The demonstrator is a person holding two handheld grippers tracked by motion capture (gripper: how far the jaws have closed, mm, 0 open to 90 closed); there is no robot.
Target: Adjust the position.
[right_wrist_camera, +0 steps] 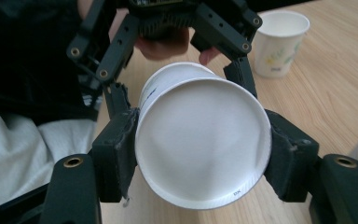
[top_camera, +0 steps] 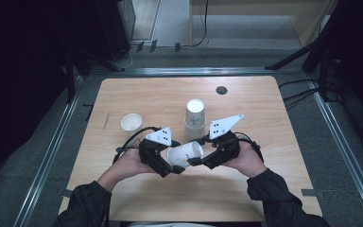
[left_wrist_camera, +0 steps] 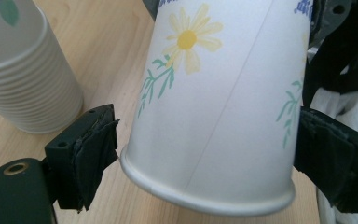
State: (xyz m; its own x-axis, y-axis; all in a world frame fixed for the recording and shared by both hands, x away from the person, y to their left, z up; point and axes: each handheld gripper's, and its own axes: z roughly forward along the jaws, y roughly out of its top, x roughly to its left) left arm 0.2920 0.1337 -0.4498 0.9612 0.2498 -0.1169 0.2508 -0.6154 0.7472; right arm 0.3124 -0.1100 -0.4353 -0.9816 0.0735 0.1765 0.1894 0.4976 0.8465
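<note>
Item: one white paper cup (top_camera: 185, 154) printed with a yellow daisy and green stems, lying on its side in the air above the near middle of the desk (top_camera: 264, 189), between two hand-held grippers. The right gripper (top_camera: 203, 158), at the cup's 3 o'clock in the high view, grasps it: in the right gripper view both black pads press the wall at the base end, the round white bottom facing that camera. The left gripper (top_camera: 170, 166), at the cup's 9 o'clock, is released; in the left gripper view its jaws flank the cup near the rolled rim, the left pad (left_wrist_camera: 93, 149) clear of the paper by a visible gap, the right pad just beside the wall, contact there uncertain. Also on the desk: a stack of nested paper cups (top_camera: 195, 119) at 12 o'clock from the held cup, upside down, ribbed with many rims; a single upright cup (top_camera: 131, 122) at 10 o'clock, well apart; a dark round grommet (top_camera: 221, 90) toward the far edge.
</note>
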